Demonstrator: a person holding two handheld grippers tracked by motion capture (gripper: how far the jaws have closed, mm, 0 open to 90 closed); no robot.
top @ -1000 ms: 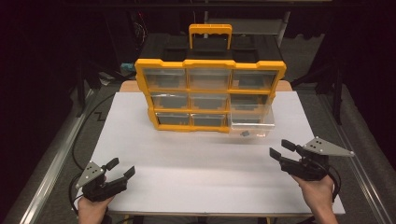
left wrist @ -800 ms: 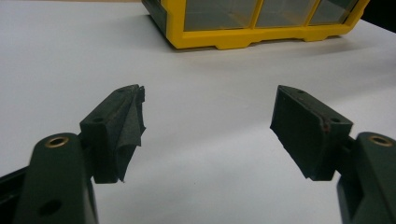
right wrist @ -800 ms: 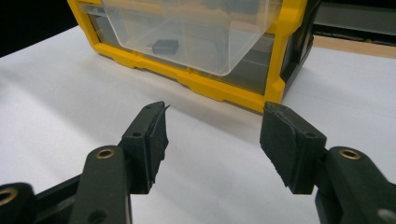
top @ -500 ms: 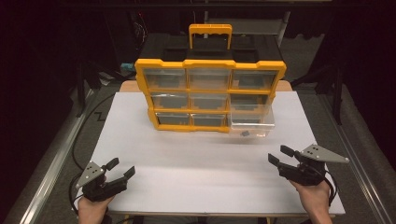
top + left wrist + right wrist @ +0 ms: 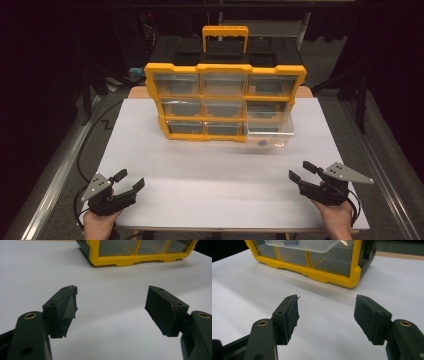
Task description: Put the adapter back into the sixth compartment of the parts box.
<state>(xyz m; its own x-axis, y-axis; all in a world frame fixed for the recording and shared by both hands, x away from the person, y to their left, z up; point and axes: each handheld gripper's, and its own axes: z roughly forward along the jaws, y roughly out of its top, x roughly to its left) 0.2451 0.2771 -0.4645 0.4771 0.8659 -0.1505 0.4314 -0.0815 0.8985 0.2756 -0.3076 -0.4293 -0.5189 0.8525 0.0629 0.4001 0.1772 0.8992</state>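
The clear drawer point(image 5: 267, 134) juts from the organizer's point(image 5: 225, 102) bottom-right bay, a small dark part point(image 5: 261, 143) inside. It looks light, thin, slick plastic; best pinched at its front lip. Well short of the organizer, the right gripper point(image 5: 301, 171) has just been opening, empty; the left gripper point(image 5: 129, 179) gapes empty too.

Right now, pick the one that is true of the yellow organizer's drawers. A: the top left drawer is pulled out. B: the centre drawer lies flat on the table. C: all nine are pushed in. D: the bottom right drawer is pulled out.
D: in the high view the clear bottom right drawer juts forward from the yellow organizer, with a small dark item inside it.
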